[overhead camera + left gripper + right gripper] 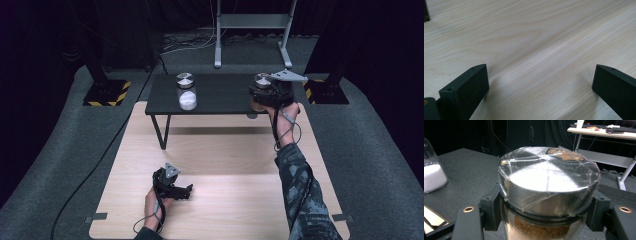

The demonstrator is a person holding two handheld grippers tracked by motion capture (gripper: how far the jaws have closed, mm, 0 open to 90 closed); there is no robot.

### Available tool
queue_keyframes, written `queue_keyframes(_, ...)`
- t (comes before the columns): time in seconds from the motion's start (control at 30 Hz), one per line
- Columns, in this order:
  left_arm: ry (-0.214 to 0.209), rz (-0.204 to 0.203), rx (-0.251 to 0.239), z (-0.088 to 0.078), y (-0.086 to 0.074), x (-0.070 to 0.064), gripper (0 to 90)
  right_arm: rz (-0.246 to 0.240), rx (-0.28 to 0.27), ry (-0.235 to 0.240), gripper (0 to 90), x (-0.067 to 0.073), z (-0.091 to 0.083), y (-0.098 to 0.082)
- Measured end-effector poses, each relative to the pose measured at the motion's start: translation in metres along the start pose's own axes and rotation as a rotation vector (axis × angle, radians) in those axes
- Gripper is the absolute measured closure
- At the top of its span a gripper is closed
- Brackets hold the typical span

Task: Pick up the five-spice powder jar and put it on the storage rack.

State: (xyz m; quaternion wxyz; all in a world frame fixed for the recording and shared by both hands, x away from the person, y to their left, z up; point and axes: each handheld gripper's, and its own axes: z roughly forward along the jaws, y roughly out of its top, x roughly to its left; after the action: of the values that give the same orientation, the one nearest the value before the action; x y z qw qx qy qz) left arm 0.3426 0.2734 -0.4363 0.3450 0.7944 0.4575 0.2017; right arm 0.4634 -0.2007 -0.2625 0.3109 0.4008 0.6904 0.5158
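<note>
My right gripper [264, 95] is shut on a glass jar of brown powder [541, 227] with a taped silver lid [549, 177], at the right end of the small black table [220, 95]. Its jaws press the jar just below the lid on both sides. A second jar with white powder [187, 92] stands at the left of the black table, and its side shows in the right gripper view [432, 175]. My left gripper [186, 191] rests low over the wooden tabletop [529, 37], open, with nothing between its fingers [466, 92].
The black table stands on thin legs at the far edge of the pale wooden table [220, 155]. Grey carpet [65, 150] surrounds it. Black stands with yellow-striped bases [106, 92] flank the far corners, and a metal frame [250, 30] stands behind.
</note>
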Motion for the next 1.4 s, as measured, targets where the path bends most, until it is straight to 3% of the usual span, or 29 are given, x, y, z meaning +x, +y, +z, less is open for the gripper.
queue_keyframes(0.5,0.000,0.000,0.000,0.000,0.000,0.000,0.6,-0.002,-0.004,0.004,29.6,-0.002,0.000,-0.001)
queue_keyframes(1.03,0.000,0.000,0.000,0.000,0.000,0.000,0.6,-0.007,0.028,-0.001,28.5,0.000,0.000,0.007)
queue_keyframes(1.1,0.000,0.000,0.000,0.000,0.000,0.000,0.6,-0.007,0.046,-0.002,19.6,0.002,-0.001,0.010)
queue_keyframes(1.13,0.000,0.000,0.000,0.000,0.000,0.000,0.6,-0.007,0.046,-0.002,19.6,0.002,-0.001,0.010)
queue_keyframes(1.17,0.000,0.000,0.000,0.000,0.000,0.000,0.6,-0.003,0.050,-0.015,9.8,0.005,-0.004,0.010)
queue_keyframes(1.27,0.000,0.001,0.000,0.000,0.000,0.000,0.6,-0.010,0.090,-0.013,2.2,0.007,-0.009,0.017)
queue_keyframes(1.4,0.000,0.001,0.000,0.000,0.000,0.000,0.6,-0.050,0.201,0.003,0.0,0.009,-0.013,0.029)
